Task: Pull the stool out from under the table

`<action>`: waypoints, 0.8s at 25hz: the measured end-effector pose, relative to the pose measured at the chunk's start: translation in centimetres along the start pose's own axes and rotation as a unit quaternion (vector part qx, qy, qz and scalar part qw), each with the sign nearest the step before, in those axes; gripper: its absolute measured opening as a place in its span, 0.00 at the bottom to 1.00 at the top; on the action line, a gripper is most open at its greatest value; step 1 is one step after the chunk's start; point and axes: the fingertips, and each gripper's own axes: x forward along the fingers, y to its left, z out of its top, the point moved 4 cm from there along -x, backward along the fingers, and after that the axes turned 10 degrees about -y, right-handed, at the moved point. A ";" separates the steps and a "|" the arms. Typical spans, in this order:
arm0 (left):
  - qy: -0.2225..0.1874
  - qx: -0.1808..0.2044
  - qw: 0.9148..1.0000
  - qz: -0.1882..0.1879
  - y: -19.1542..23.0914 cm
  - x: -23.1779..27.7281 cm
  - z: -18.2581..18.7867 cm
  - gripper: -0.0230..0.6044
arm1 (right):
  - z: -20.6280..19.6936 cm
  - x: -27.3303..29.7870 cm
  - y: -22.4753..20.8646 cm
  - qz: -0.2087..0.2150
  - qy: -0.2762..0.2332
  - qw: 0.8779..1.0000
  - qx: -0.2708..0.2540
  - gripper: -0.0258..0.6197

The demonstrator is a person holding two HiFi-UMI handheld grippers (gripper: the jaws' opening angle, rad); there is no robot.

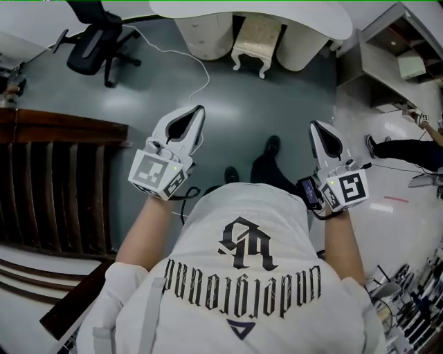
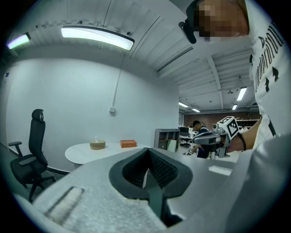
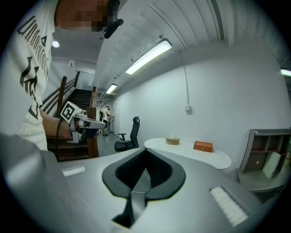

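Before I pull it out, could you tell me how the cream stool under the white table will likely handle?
The stool looks small with slim curved legs, so it is probably light and stiff. On the smooth, glossy floor it should slide easily. Pulled from high on its padded seat, it might tip.

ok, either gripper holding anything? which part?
Nothing held. Left gripper and right gripper are both shut and empty; the stool stands apart, under the table.

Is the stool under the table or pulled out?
Not out: the stool stands between the pedestals of the table, partly under its top.
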 end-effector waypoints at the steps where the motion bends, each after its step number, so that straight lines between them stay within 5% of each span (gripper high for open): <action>1: 0.001 0.000 1.000 -0.004 0.1 0.5 -0.2 0.04 | -0.3 0.1 -0.2 -0.001 0.000 1.000 0.002 0.04; 10: 0.010 0.005 1.000 -0.008 1.3 4.4 -0.7 0.05 | -2.6 4.0 -3.4 0.016 0.006 1.000 0.014 0.04; 20: 0.038 0.007 0.998 0.041 5.8 14.2 -3.5 0.05 | -5.5 11.4 -11.8 0.050 0.029 0.998 0.019 0.04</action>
